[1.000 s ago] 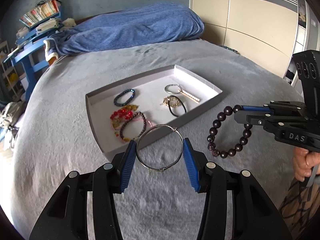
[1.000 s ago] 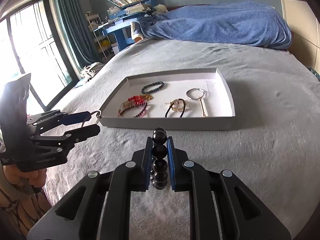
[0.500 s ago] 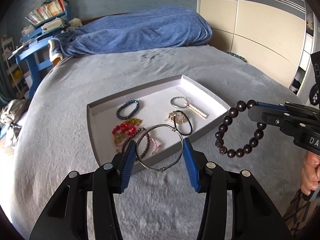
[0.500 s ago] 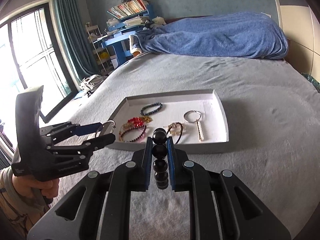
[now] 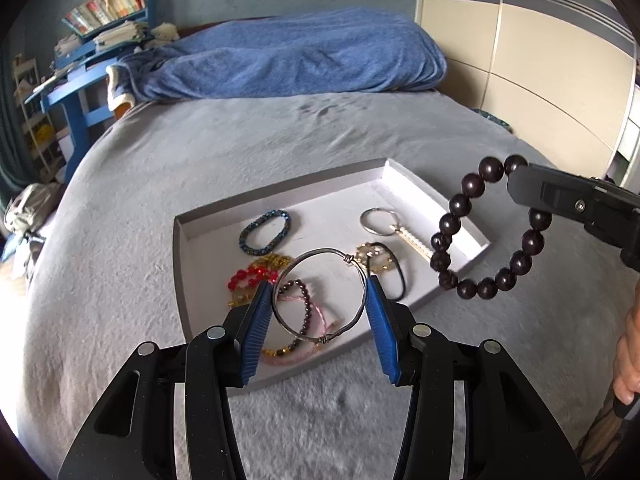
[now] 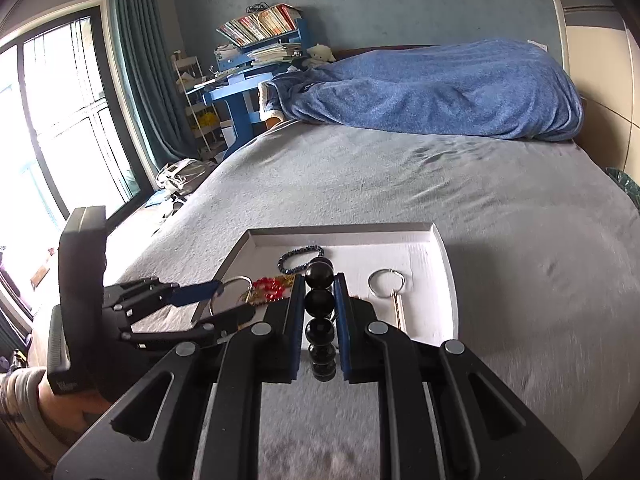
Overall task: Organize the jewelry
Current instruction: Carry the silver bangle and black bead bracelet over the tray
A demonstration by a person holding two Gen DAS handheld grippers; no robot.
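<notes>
A shallow white tray point(image 5: 181, 264) lies on the grey bed and holds several bracelets, a key ring point(image 5: 376, 222) and a hair tie. My left gripper point(image 5: 319, 314) is shut on a thin silver wire bangle point(image 5: 316, 256), held flat over the tray's near edge. The right gripper point(image 6: 319, 314) is shut on a dark wooden bead bracelet point(image 6: 319, 300). In the left wrist view that bead bracelet point(image 5: 486, 232) hangs from the right gripper point(image 5: 532, 190) above the tray's right corner. The right wrist view shows the left gripper point(image 6: 224, 300) and the bangle point(image 6: 230, 286) at the tray's point(image 6: 436, 240) left edge.
A blue blanket point(image 5: 288, 56) is heaped at the head of the bed. A blue desk with books point(image 6: 256, 52) stands past it, with a window and curtain point(image 6: 132, 80) to the left. Wardrobe doors point(image 5: 540, 60) line the right side. A hand point(image 5: 628, 356) grips the right tool.
Both grippers have moved forward to the tray with their bracelets. The right gripper has also risen, and the bangle now hangs over the tray's near edge.
</notes>
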